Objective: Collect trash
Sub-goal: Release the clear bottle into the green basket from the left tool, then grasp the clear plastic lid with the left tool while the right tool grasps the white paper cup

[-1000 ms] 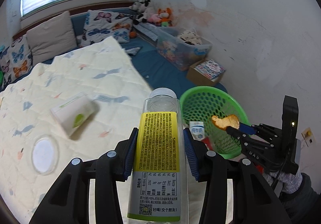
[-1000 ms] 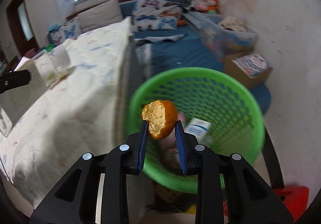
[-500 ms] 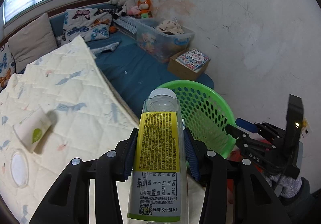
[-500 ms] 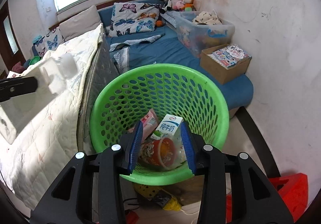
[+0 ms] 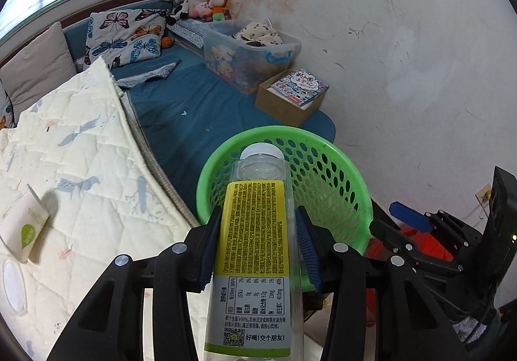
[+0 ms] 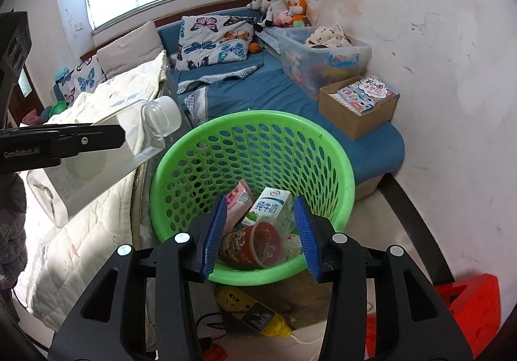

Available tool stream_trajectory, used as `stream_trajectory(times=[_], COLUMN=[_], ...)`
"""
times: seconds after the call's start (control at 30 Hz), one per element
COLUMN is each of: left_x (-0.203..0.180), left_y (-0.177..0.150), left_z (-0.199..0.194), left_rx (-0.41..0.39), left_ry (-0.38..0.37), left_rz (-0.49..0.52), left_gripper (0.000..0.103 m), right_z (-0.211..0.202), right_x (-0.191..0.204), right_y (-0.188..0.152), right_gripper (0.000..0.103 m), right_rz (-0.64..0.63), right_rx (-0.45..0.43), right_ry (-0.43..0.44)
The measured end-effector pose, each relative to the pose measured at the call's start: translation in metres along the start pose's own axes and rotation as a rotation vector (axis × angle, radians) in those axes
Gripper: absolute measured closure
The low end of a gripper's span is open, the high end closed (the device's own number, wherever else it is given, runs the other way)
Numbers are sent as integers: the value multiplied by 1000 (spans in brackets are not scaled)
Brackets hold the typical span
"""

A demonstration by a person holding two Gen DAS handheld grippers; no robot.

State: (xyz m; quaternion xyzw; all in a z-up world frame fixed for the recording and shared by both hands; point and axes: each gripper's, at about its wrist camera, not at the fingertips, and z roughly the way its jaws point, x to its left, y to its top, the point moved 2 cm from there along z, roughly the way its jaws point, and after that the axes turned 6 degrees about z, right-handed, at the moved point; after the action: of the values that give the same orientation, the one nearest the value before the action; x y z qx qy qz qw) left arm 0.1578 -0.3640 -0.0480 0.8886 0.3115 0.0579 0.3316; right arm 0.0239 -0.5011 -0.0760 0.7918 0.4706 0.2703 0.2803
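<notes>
Left tool (image 5: 258, 251) pinching a clear bottle (image 5: 255, 251) with yellow label, cap at 12 o'clock over the green basket (image 5: 342, 167) rim, right tool (image 6: 260, 231) empty, jaws opening above the basket's milk carton (image 6: 269, 204) and cup (image 6: 255, 244), bed (image 5: 80, 167) at 9 o'clock
</notes>
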Motion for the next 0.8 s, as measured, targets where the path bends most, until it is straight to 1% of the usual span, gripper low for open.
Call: stream_trajectory(times=[0.23,0.33,0.4,0.43,0.47,0.53,0.63,0.8], left_x=[-10,-16,-18,-18,-19,-20,-21,-5], left_y=[18,30,35,39,40,40,36,18], left_z=[18,27,29,29,28,28,24,-1], left_rx=[8,1,-19,-40,-54,-58,-60,-75], left_ry=[-1,-21,-40,-42,-40,-61,-60,-18], left_rz=[12,-2,-16,-24,-28,-34,-31,-38], left_gripper=[59,59,49,37,36,36,36,36], right_z=[-7,-8,-9,-9,-9,-9,-9,-13], right_x=[-6,-8,-11,-12,-14,-15,-14,-4], right_y=[-4,-6,-8,-8,-9,-10,-12,-10], right_gripper=[58,58,58,58,58,58,58,58], right_rz=[23,31,38,42,48,55,58,37], right_rx=[-10,-10,-8,-7,-6,-4,-2,-9], right_ry=[6,5,5,4,4,6,10,28])
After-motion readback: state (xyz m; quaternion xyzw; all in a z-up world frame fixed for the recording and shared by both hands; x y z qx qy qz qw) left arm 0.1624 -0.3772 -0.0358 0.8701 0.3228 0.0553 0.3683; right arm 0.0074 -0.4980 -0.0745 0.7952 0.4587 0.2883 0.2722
